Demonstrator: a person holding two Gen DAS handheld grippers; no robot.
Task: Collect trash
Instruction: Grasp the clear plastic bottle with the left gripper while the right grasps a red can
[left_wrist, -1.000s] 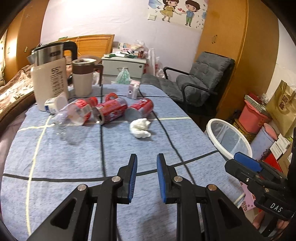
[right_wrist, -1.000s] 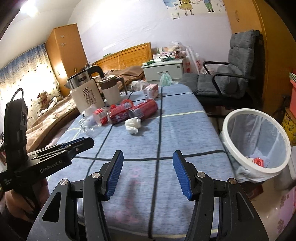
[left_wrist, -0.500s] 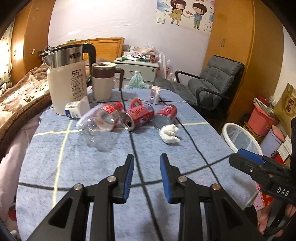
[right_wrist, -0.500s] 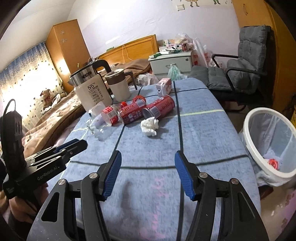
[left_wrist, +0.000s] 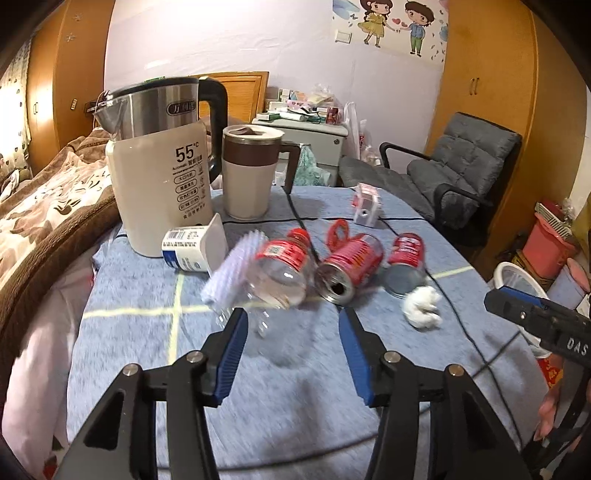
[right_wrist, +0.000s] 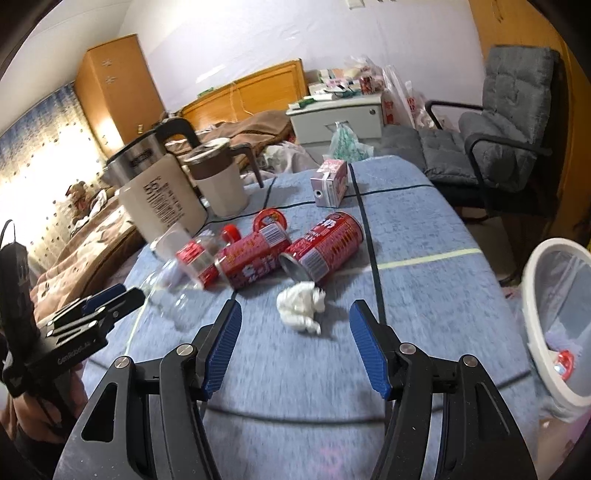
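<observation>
On the blue tablecloth lies a cluster of trash: a clear plastic bottle with a red label, two red cans on their sides, a white tissue wad and a small white cup. My left gripper hovers just short of the bottle; its jaws are opening and nothing is between them. My right gripper stands open a little short of the tissue wad, holding nothing. Each gripper also shows in the other's view: the left gripper, the right gripper.
A kettle and a lidded mug stand behind the trash, a pink carton farther back. A black cable crosses the cloth. A white lined bin sits on the floor at the right, a grey armchair beyond.
Both grippers have moved forward over the table toward the trash cluster. The left jaws have spread much wider; the right jaws widened slightly.
</observation>
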